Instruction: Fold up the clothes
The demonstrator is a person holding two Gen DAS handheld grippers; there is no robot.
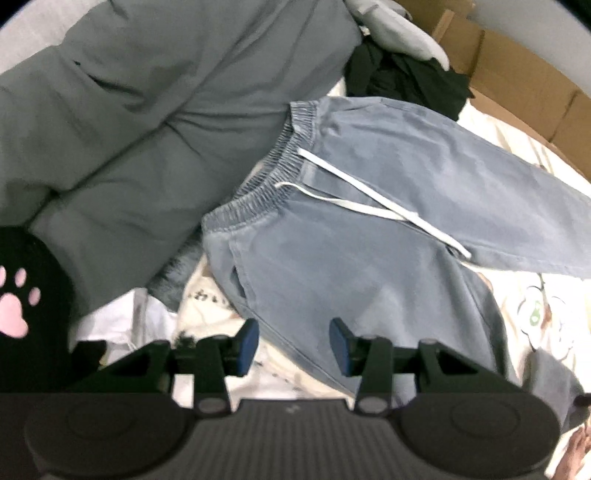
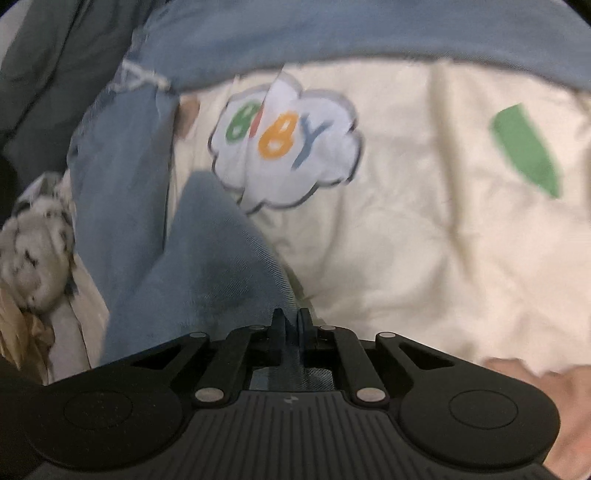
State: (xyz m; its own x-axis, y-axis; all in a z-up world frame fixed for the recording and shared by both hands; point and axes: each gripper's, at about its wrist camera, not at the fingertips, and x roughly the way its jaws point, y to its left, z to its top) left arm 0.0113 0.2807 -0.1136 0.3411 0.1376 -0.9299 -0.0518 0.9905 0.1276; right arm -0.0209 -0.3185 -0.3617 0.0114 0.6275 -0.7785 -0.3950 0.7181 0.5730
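Note:
Blue drawstring trousers [image 1: 369,229] lie spread on a cream printed sheet [image 1: 546,295], elastic waistband toward the grey duvet, white cord trailing across the front. My left gripper [image 1: 293,341] hovers open above the near hip edge of the trousers, blue pads apart, nothing between them. In the right wrist view, my right gripper [image 2: 291,325] is shut on a fold of the blue trousers [image 2: 207,266], which rise from the sheet [image 2: 406,240] to the pinched jaws. Another band of the trousers [image 2: 332,33] runs across the top.
A grey duvet [image 1: 147,122] fills the upper left. Black clothing [image 1: 402,81] and cardboard boxes [image 1: 517,77] sit beyond the trousers. A black item with a pink paw print [image 1: 22,299] lies at the left. A speckled white garment [image 2: 33,254] is bunched on the left.

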